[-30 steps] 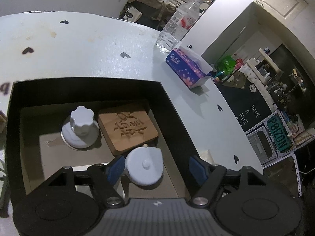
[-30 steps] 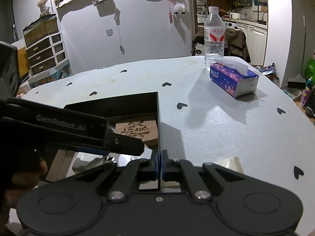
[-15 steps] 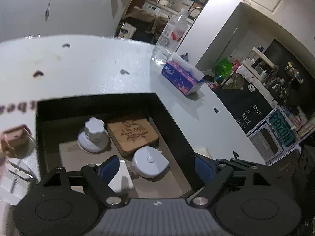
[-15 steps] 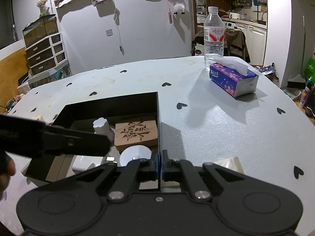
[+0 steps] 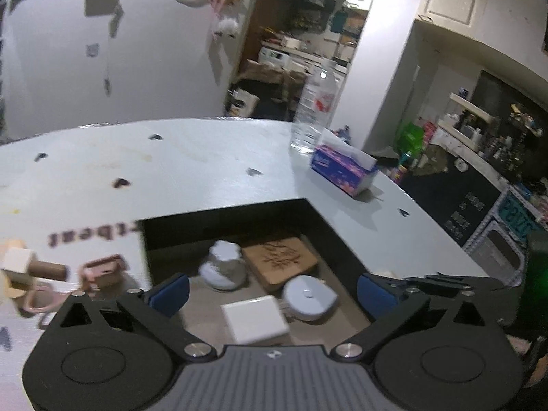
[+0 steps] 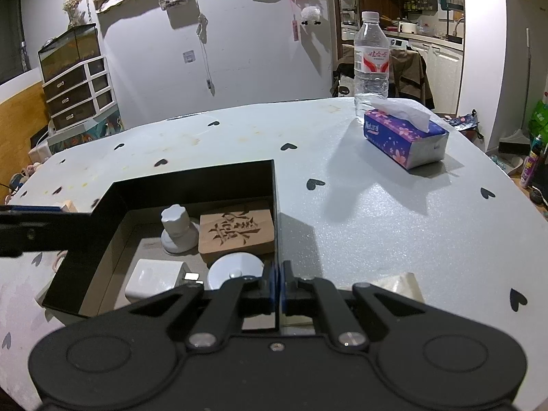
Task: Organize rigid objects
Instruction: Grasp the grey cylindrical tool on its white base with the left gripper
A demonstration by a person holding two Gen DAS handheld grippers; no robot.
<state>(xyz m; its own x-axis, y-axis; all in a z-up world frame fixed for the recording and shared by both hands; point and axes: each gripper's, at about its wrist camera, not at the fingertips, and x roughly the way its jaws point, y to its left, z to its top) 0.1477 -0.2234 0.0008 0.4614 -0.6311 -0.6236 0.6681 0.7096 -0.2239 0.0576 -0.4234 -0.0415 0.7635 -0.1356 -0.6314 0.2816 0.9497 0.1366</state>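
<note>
Release is shown: the left gripper (image 5: 272, 289), its fingers opening wide and empty, is raised from the box (image 6: 191, 181) since the puck (image 5: 310, 297) was freed, while the right gripper (image 6: 276, 282) is clamped on the box wall.
</note>
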